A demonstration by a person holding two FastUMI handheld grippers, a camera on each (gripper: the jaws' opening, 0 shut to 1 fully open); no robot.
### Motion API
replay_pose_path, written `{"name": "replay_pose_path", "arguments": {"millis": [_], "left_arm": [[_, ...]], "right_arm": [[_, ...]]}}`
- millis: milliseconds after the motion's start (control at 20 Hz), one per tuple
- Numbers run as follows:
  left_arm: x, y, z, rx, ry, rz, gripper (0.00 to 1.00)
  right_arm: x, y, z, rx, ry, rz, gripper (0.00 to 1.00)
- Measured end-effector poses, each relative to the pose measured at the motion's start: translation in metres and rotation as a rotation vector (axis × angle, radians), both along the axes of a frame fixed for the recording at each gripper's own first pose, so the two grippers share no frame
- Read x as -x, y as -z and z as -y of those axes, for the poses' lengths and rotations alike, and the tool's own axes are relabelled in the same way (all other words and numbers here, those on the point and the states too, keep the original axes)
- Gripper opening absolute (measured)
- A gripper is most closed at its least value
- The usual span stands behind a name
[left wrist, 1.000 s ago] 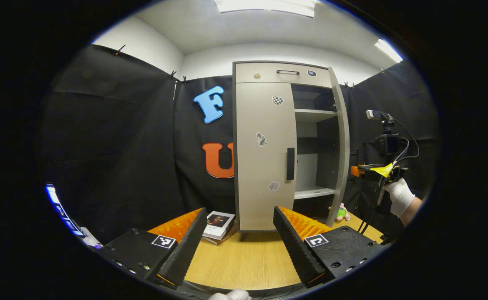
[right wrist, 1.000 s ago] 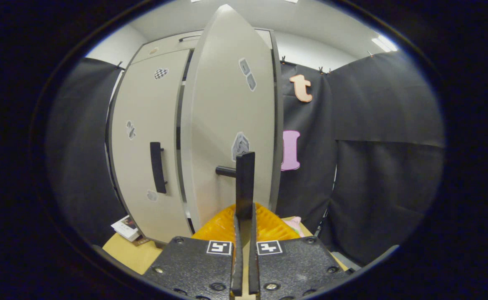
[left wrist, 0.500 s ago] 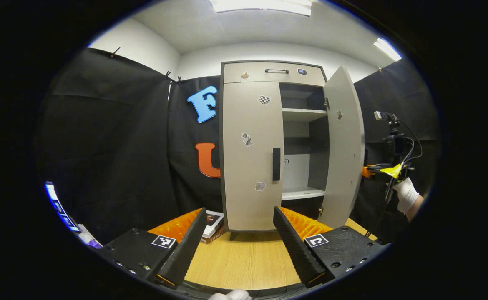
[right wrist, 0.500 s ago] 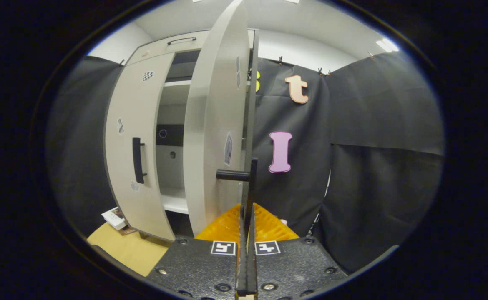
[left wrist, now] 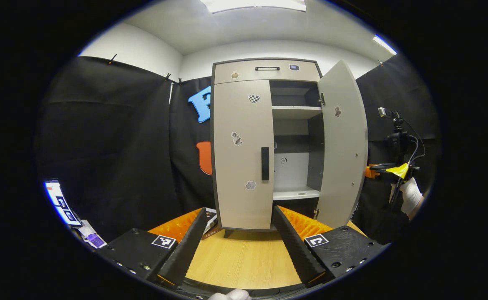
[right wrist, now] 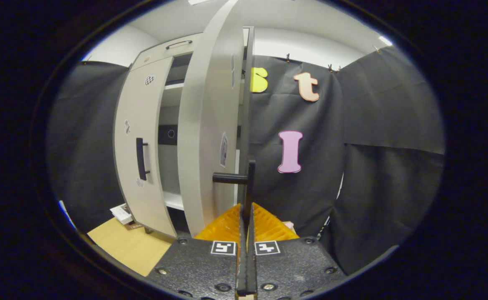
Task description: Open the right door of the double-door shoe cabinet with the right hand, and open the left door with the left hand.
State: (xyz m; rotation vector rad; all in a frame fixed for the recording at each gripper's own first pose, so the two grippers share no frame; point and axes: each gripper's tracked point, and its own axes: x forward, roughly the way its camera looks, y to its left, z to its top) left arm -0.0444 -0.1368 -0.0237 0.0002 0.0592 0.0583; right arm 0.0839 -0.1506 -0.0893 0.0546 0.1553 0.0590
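The grey shoe cabinet (left wrist: 265, 71) stands on the table. Its left door (left wrist: 240, 154) is closed, with a black bar handle (left wrist: 265, 163) near its inner edge. My left gripper (left wrist: 235, 246) is open, low in front of that door and well short of it, holding nothing. The right door (left wrist: 344, 146) stands wide open, showing shelves (left wrist: 296, 111) inside. In the right gripper view the right door (right wrist: 208, 125) appears nearly edge on, and my right gripper (right wrist: 246, 221) is shut on its black handle (right wrist: 249, 183). The right gripper (left wrist: 383, 171) also appears beyond the open door, held by a gloved hand (left wrist: 411, 198).
The wooden table (left wrist: 244, 258) runs from my left gripper to the cabinet's feet. Some books (left wrist: 210, 217) lie at the cabinet's left foot, also seen in the right gripper view (right wrist: 121, 213). A camera on a stand (left wrist: 396, 137) is at the right. Black cloth walls surround the booth.
The right door has swung from half open to wide open, pulled by my right gripper. The left gripper has stayed open and shifted, so the left door sits more central.
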Motion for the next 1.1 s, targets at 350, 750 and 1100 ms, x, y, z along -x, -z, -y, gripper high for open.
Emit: {"name": "replay_pose_path", "arguments": {"millis": [350, 750, 1100], "left_arm": [[0.004, -0.002, -0.001, 0.008, -0.025, 0.002, 0.96], [-0.005, -0.002, -0.030, -0.017, -0.007, -0.002, 0.96], [-0.022, 0.002, -0.064, -0.028, 0.037, -0.008, 0.96]], "right_arm": [[0.004, 0.000, 0.001, -0.007, 0.016, -0.022, 0.04], [0.059, -0.047, 0.026, 0.022, 0.155, 0.073, 1.00], [0.113, -0.073, -0.058, -0.035, 0.085, 0.116, 0.99]]}}
